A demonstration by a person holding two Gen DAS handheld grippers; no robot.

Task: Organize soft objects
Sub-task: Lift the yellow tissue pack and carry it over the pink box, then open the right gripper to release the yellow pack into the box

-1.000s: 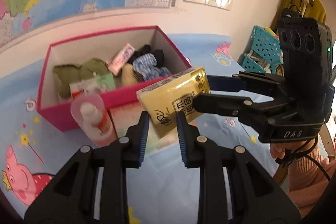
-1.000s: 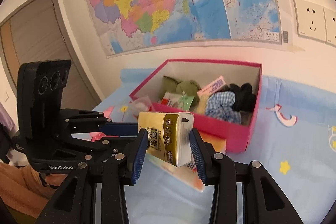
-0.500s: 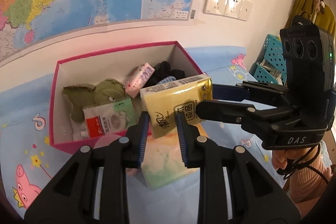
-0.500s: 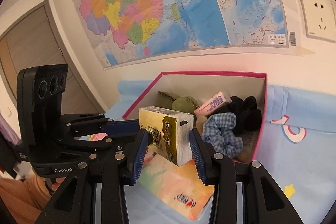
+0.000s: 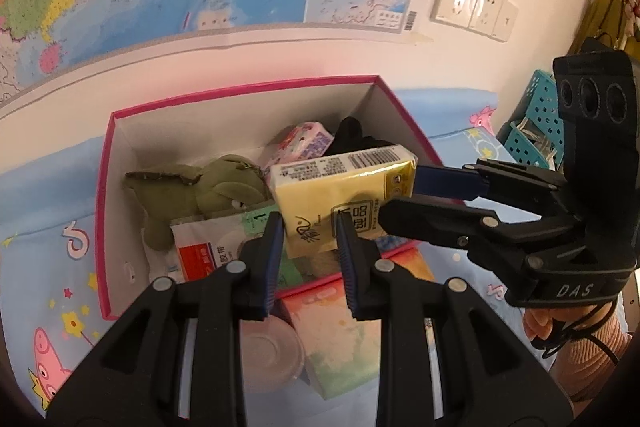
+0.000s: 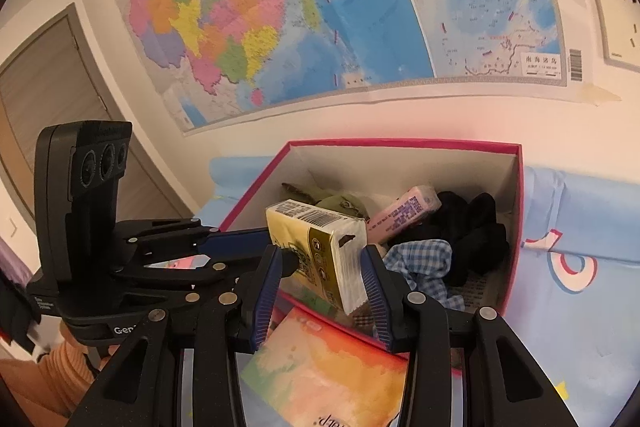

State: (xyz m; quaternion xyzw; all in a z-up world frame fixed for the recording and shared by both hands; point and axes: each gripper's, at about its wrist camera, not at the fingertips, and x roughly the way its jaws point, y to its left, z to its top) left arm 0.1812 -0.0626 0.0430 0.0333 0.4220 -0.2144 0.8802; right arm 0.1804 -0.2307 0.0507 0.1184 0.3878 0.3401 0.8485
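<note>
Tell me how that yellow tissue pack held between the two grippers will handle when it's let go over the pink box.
The yellow tissue pack looks soft: its glossy wrap wrinkles where the left gripper and right gripper pinch it, so it probably squashes rather than resists. The shiny film may be slippery. Blocky and probably light, it should drop into the pink box without rolling.

One pink box (image 5: 103,211), one yellow tissue pack (image 5: 344,195), one green plush toy (image 5: 192,191), two grippers.
</note>
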